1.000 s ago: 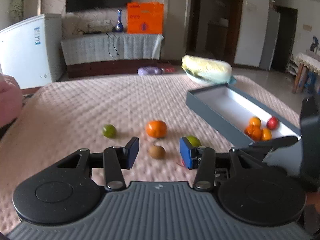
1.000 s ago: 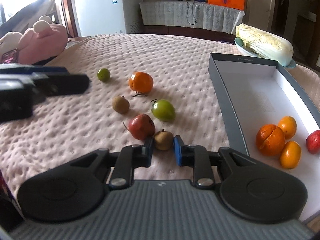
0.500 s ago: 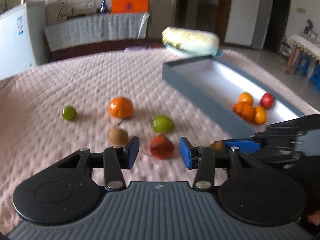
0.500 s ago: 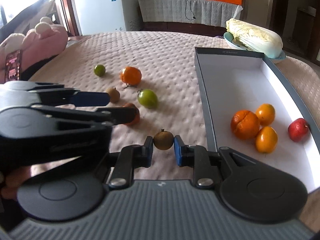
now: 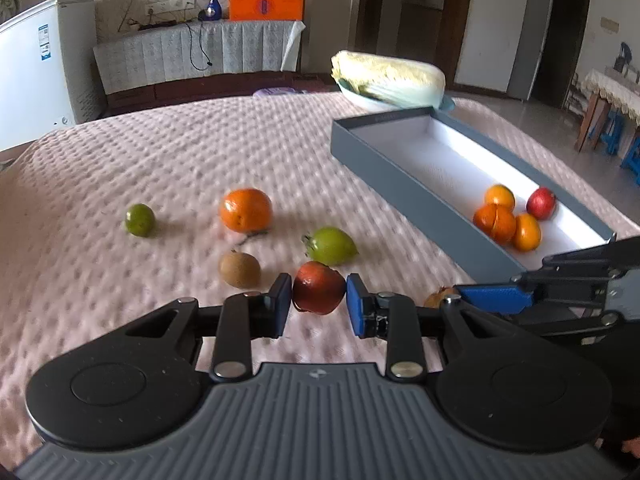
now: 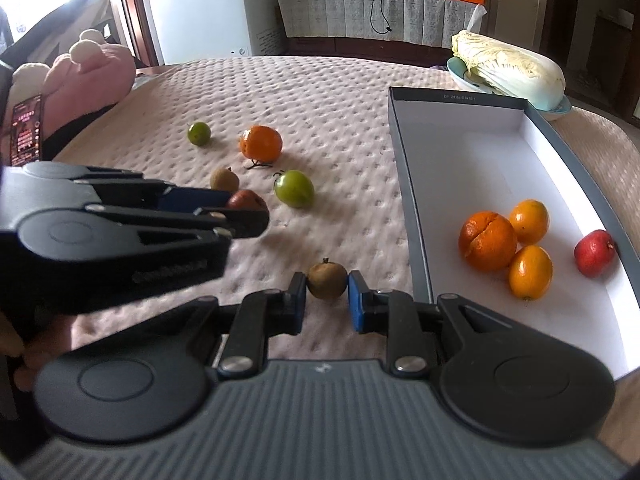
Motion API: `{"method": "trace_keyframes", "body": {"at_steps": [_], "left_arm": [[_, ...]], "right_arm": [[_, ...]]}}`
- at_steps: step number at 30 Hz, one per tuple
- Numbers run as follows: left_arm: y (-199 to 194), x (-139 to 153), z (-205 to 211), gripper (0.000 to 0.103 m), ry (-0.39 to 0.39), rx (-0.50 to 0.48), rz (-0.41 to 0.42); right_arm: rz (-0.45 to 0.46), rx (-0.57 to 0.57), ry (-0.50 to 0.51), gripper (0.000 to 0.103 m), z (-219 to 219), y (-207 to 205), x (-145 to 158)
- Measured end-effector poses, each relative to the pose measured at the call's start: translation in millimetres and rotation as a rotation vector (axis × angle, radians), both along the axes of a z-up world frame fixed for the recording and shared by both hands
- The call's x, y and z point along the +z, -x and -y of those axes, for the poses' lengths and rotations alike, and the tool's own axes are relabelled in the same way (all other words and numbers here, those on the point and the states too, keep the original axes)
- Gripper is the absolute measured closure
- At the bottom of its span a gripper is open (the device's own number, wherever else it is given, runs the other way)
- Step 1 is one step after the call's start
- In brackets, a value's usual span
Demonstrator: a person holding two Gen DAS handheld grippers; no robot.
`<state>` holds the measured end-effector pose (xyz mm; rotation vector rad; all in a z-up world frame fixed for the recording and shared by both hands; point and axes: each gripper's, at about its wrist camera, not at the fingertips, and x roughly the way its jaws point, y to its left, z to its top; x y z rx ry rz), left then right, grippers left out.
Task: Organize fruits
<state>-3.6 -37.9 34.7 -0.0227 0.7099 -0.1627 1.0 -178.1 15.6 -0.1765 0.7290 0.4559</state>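
My left gripper (image 5: 319, 304) has its pads against both sides of a red fruit (image 5: 319, 293) on the pink quilted cloth. It also shows in the right wrist view (image 6: 248, 208). My right gripper (image 6: 327, 300) is shut on a small brown fruit (image 6: 327, 280), held just left of the grey box (image 6: 412, 208). The box holds three orange fruits (image 6: 487, 246) and a red fruit (image 6: 594, 253). On the cloth lie an orange (image 5: 245, 210), a green tomato-like fruit (image 5: 331, 246), a brown fruit (image 5: 239, 269) and a small lime (image 5: 139, 219).
A napa cabbage on a plate (image 5: 388, 78) sits beyond the box's far end. A pink plush toy (image 6: 88, 76) lies at the cloth's left edge. A white freezer (image 6: 200, 8) and a covered bench stand behind the table.
My left gripper moved onto the red fruit and narrowed around it. My right gripper lifted the brown fruit and carried it right, toward the box.
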Motion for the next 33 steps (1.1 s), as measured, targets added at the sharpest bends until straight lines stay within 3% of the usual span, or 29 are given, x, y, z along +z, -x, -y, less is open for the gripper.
{"method": "trace_keyframes", "body": {"at_steps": [8,21,33], "left_arm": [[13.6,16.7,-18.2,0.068,0.000,0.018,0.039],[26.4,25.5,-55.9,0.068,-0.021,0.125,0.057],[23.9,27.9,-58.9,0.068,-0.004,0.153,0.066]], "right_arm": [[0.014,0.014,-0.036,0.077,-11.3,4.3,6.1],[0.035,0.039,-0.063,0.077,-19.7,11.6,11.9],[0.036,0.043,-0.070,0.077,-13.2,13.9,14.2]]}}
